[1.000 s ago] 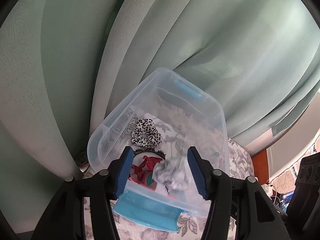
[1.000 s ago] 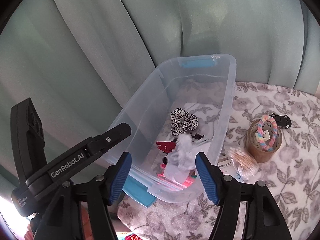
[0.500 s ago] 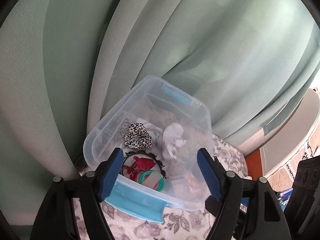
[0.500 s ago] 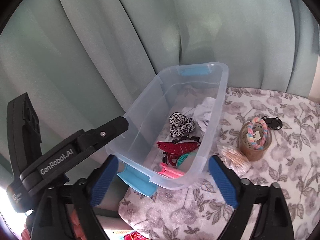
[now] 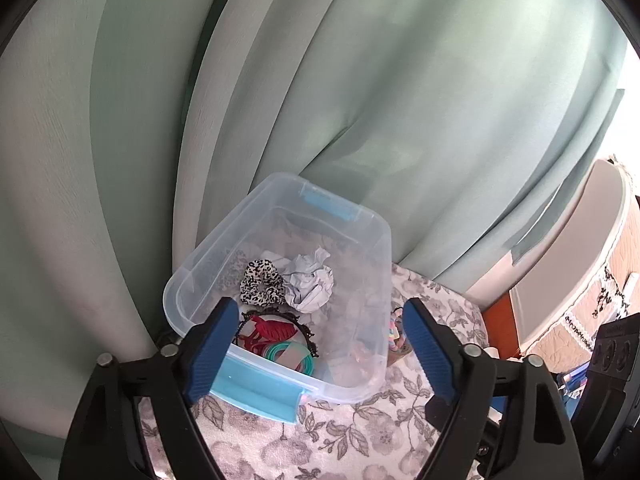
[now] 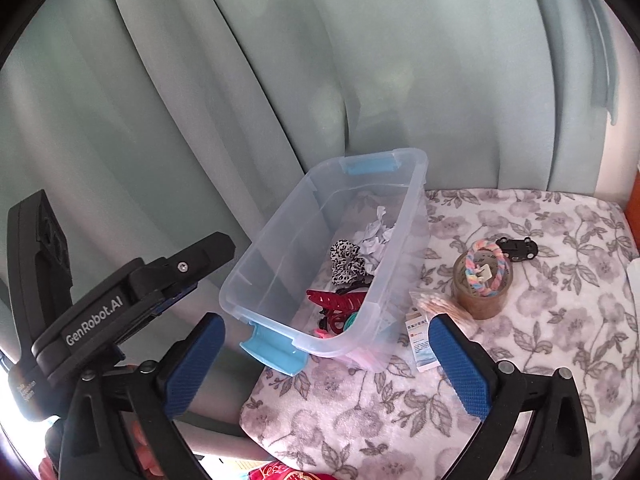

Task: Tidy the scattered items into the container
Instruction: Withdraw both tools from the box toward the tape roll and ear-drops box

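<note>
A clear plastic bin [image 5: 280,196] with blue latches stands on a floral blanket by the curtain. In it lie a leopard scrunchie [image 5: 260,282], a crumpled white wad [image 5: 310,280], a red claw clip [image 5: 272,330] and teal hair ties [image 5: 292,354]. My left gripper [image 5: 318,312] hovers above the bin's near end, its jaws opening with nothing between them. My right gripper [image 6: 326,322] hangs over the bin's near corner [image 6: 272,236], its jaws also opening and empty. Outside the bin, a pastel braided hair tie [image 6: 486,266] rests on a tape roll [image 6: 482,300].
A black clip [image 6: 518,246], a pack of cotton swabs [image 6: 434,306] and a small packet [image 6: 420,344] lie on the blanket [image 6: 560,320] right of the bin. The green curtain [image 5: 360,80] hangs right behind. The left gripper's body [image 6: 120,300] shows at left.
The white wad that was between the fingers now lies inside the bin beside the scrunchie. Both grippers' jaws have widened, and both have drawn back and up from the bin.
</note>
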